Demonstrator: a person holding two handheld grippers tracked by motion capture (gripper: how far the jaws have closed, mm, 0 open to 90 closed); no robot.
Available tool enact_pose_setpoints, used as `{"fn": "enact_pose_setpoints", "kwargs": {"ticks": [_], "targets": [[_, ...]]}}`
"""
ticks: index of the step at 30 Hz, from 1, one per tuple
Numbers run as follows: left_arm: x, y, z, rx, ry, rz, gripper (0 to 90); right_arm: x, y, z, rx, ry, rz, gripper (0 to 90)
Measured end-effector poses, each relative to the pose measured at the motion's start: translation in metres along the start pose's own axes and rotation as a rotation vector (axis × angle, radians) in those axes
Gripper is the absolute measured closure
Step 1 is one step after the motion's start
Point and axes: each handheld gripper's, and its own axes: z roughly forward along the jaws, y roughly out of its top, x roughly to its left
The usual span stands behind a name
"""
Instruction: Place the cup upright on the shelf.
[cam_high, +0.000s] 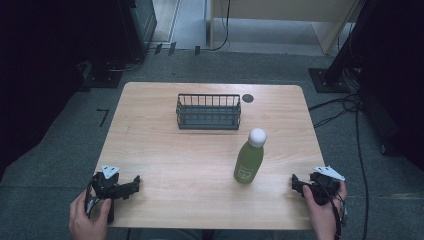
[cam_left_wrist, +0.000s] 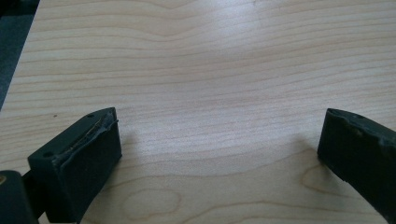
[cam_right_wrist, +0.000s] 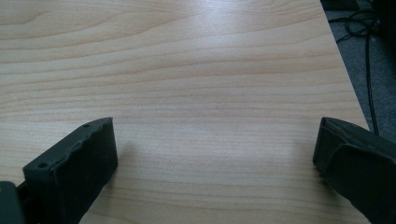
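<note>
A green bottle (cam_high: 248, 163) with a white round cap stands upright right of the table's middle. Behind it, toward the far edge, sits a dark wire basket (cam_high: 208, 111) with nothing visible inside. At the near left corner a hand holds my left gripper (cam_high: 134, 186), well left of the bottle. Its jaws stand wide apart over bare wood in the left gripper view (cam_left_wrist: 222, 126). My right gripper (cam_high: 296, 185) rests at the near right edge, a short way right of the bottle's base. It is open too, with only tabletop between its fingers (cam_right_wrist: 215, 133).
The light wooden table (cam_high: 165, 150) has a small dark round grommet (cam_high: 247, 98) near its far edge, right of the basket. Grey carpet surrounds the table, with black cables (cam_high: 350, 107) on the floor at the right and dark equipment at the left.
</note>
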Motion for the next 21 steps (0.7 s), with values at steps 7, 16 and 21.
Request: {"fn": "enact_pose_setpoints", "kwargs": {"ticks": [7,16,21], "targets": [[0.000,0.000,0.000,-0.001,0.000,0.000,0.0,-0.001,0.003,-0.002,-0.009,0.003,0.029,0.0],[0.000,0.000,0.000,-0.002,0.000,-0.002,0.0,0.006,0.013,-0.021,-0.057,0.056,0.040,0.0],[0.000,0.000,0.000,-0.001,0.000,0.000,0.0,0.013,0.015,-0.026,-0.064,0.081,0.018,0.0]]}}
